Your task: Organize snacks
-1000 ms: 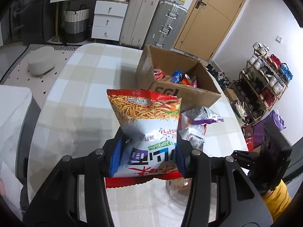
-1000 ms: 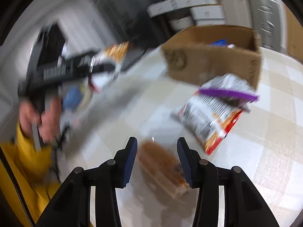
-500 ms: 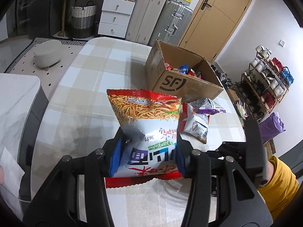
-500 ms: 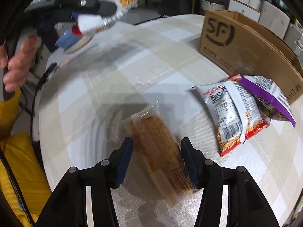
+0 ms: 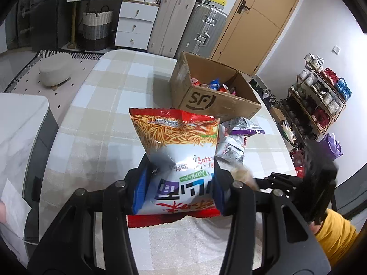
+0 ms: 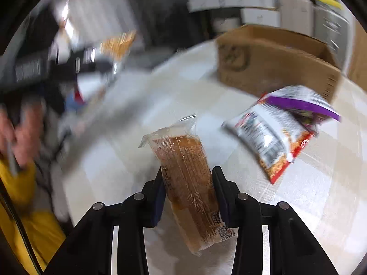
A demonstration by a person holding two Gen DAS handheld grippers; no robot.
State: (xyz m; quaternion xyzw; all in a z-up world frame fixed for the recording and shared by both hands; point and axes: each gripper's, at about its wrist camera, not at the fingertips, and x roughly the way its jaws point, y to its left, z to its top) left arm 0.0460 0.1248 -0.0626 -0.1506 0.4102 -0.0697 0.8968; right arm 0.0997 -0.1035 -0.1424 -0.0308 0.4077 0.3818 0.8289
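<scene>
Right wrist view: blurred all round, brown carton (image 6: 275, 66) logo unreadable. Right gripper (image 6: 189, 189) angled down, pinching clear-wrapped brown cracker pack (image 6: 185, 174) (tail cut off below). Left gripper (image 5: 177, 183) clamps red-and-white noodle-snack bag (image 5: 176, 142), lifted over checked table (image 5: 96, 123).

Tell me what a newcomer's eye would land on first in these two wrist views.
First, the big red and white noodle-snack bag filling the middle of the left wrist view, clamped in the left gripper above the checked table. Next, the clear brown cake packet pinched by the right gripper in the blurred right wrist view. Beyond both stands the open cardboard box of snacks, with two loose bags lying before it.
</scene>
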